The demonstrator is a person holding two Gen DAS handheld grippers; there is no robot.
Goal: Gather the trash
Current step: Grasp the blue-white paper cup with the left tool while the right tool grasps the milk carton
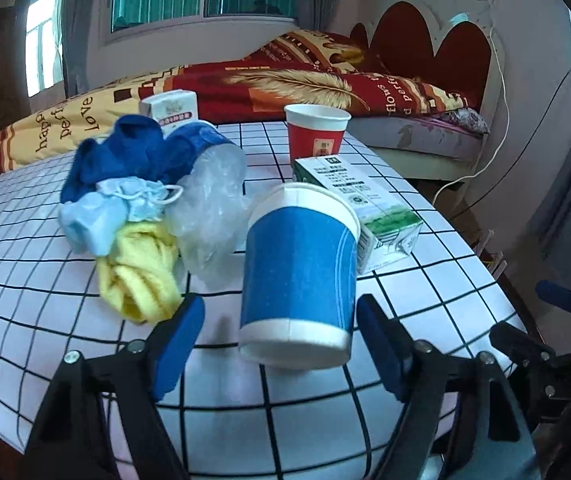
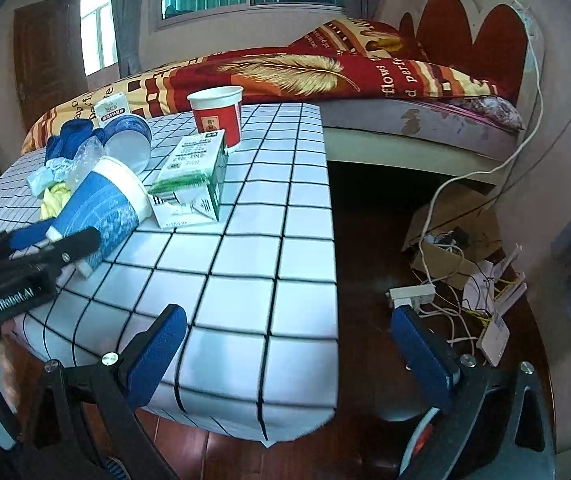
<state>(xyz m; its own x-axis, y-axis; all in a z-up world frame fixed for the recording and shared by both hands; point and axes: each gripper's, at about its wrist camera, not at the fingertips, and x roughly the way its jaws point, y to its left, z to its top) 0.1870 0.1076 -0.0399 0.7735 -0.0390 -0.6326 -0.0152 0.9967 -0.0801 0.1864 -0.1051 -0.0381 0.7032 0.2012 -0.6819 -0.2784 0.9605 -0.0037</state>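
A blue and white paper cup (image 1: pixel 301 280) leans tilted on the checked tablecloth (image 1: pixel 25 280), its base toward me. My left gripper (image 1: pixel 281 304) is open around the cup's base; the right pad is almost at the cup wall, and the left pad stands clear of it. In the right wrist view the same cup (image 2: pixel 101 208) lies between the left gripper's fingers (image 2: pixel 81 240). My right gripper (image 2: pixel 287 316) hangs open over the table's front right corner with nothing between its pads. Behind the cup lie a green and white carton (image 1: pixel 369 208), a red cup (image 1: pixel 315 136) and a clear plastic bag (image 1: pixel 213 208).
A heap of blue cloth (image 1: pixel 125 156), a pale blue face mask (image 1: pixel 125 200) and yellow cloth (image 1: pixel 141 276) lies left of the cup. A small white box (image 1: pixel 171 110) stands at the back. A bed (image 2: pixel 365 76) is behind the table; a cardboard box and cables (image 2: pixel 445 248) lie on the floor.
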